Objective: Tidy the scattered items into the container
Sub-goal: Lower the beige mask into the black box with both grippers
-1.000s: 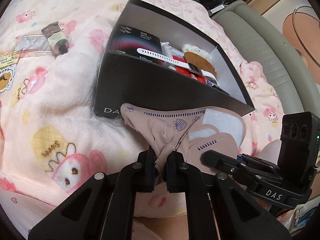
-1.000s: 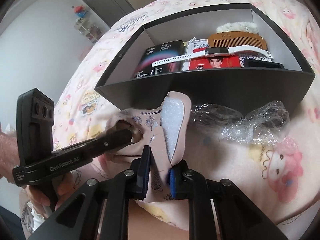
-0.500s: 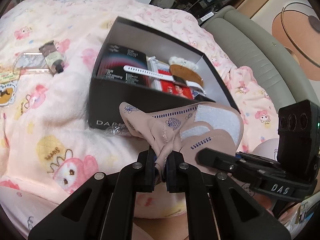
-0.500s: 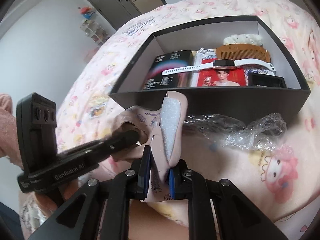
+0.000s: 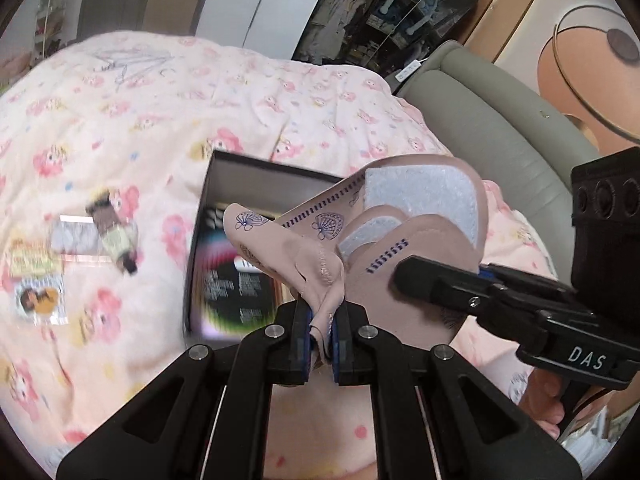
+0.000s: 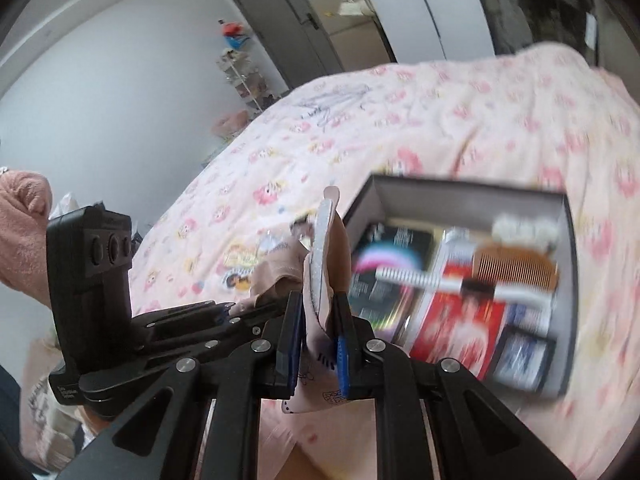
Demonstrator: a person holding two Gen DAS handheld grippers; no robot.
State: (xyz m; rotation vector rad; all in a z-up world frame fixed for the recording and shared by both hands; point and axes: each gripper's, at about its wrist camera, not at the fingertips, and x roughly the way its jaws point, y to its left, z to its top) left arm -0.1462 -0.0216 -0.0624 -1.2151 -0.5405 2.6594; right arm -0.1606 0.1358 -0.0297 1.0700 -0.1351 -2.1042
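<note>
Both clamped on the pink wrap (image 5: 400, 240): left gripper (image 5: 320, 336), right gripper (image 6: 318, 344). Box (image 6: 570, 280) at two o'clock; uneven release risks draping floppy fabric over the rim.

the pink fabric piece (image 5: 404, 240), beige-pink with small blue shell prints, dashed blue stitching and pale velcro patches, hangs crumpled in the air above the black box (image 6: 570, 264), one bunched edge pinched at each end. the box sits open on the bed, dark outside with grey inner walls, holding a wooden comb (image 6: 516, 270), a white watch strap (image 6: 436, 282), a black booklet (image 6: 390, 268) and a red card (image 6: 460, 326). a small tube (image 5: 116, 240) and stickers (image 5: 36, 280) lie scattered on the bed left of the box, blurred.
</note>
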